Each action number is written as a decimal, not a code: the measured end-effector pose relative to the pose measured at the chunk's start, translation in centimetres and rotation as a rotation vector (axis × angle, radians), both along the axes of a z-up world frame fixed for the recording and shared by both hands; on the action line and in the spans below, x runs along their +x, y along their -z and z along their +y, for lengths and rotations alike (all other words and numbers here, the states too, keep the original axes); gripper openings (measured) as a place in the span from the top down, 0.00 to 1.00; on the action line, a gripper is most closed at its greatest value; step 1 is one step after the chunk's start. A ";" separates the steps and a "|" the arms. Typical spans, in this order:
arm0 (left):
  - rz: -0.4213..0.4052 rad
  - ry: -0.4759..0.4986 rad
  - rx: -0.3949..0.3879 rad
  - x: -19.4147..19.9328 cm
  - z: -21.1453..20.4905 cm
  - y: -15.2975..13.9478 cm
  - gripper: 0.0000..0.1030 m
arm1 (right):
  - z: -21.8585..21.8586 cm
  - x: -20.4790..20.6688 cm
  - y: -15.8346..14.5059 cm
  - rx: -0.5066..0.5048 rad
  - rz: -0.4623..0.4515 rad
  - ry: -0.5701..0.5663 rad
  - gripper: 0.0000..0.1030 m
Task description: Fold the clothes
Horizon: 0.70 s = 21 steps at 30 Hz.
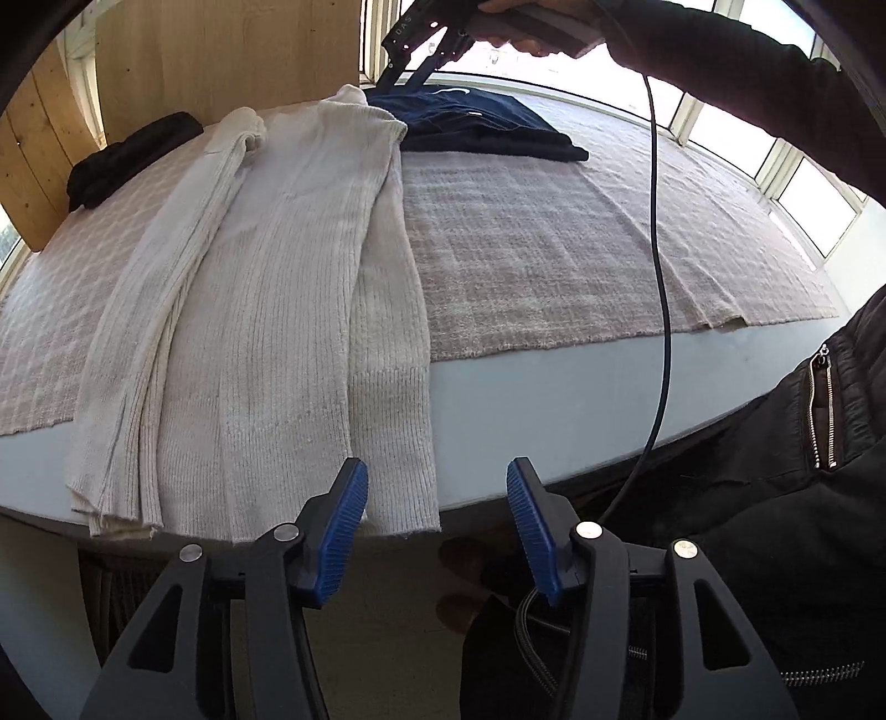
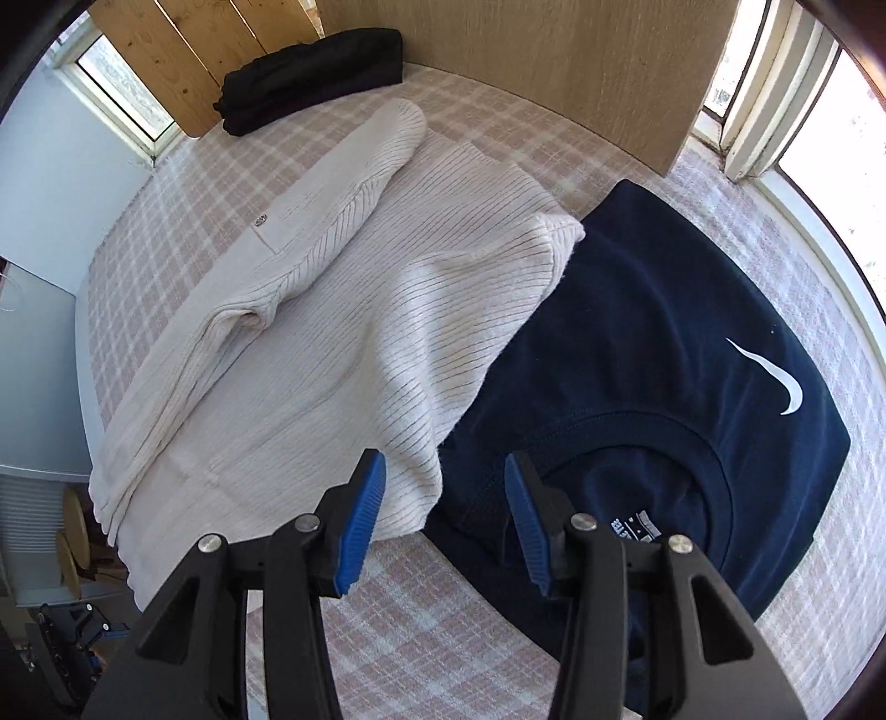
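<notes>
A cream ribbed sweater (image 1: 266, 310) lies lengthwise on the table, its sides and sleeves folded in; its hem hangs over the near edge. It also shows in the right wrist view (image 2: 332, 310). My left gripper (image 1: 437, 526) is open and empty, just off the table edge by the hem's right corner. My right gripper (image 2: 446, 515) is open and empty, hovering over the far end where the sweater's shoulder meets a folded navy T-shirt (image 2: 664, 343). The right gripper also shows in the left wrist view (image 1: 412, 69), held by a hand above the sweater's far end.
A checked pink cloth (image 1: 554, 232) covers the white table (image 1: 554, 399). A folded black garment (image 2: 315, 72) lies at the far corner by wooden boards (image 2: 177, 50). The navy T-shirt (image 1: 482, 122) sits at the far side. A black cable (image 1: 662, 310) hangs across. The person's dark jacket (image 1: 803, 443) is at right.
</notes>
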<state>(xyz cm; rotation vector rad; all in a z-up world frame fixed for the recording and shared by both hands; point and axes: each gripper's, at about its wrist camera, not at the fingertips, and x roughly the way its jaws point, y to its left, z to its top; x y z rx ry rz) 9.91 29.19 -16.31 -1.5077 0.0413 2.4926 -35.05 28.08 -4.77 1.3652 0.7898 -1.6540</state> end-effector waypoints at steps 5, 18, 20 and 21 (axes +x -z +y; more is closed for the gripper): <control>0.012 0.025 -0.067 0.2 0.9 0.6 0.50 | 0.6 -1.1 0.8 0.020 0.032 0.007 0.57; 0.029 0.001 -0.158 -1.0 1.3 0.2 0.48 | -3.5 -4.9 3.1 0.056 0.031 0.046 0.57; 0.027 -0.015 -0.155 -1.1 1.2 0.3 0.48 | -4.2 -5.1 3.3 0.051 0.013 0.053 0.57; 0.026 -0.024 -0.151 -1.1 1.1 0.5 0.48 | -4.6 -5.1 3.5 0.058 0.020 0.045 0.57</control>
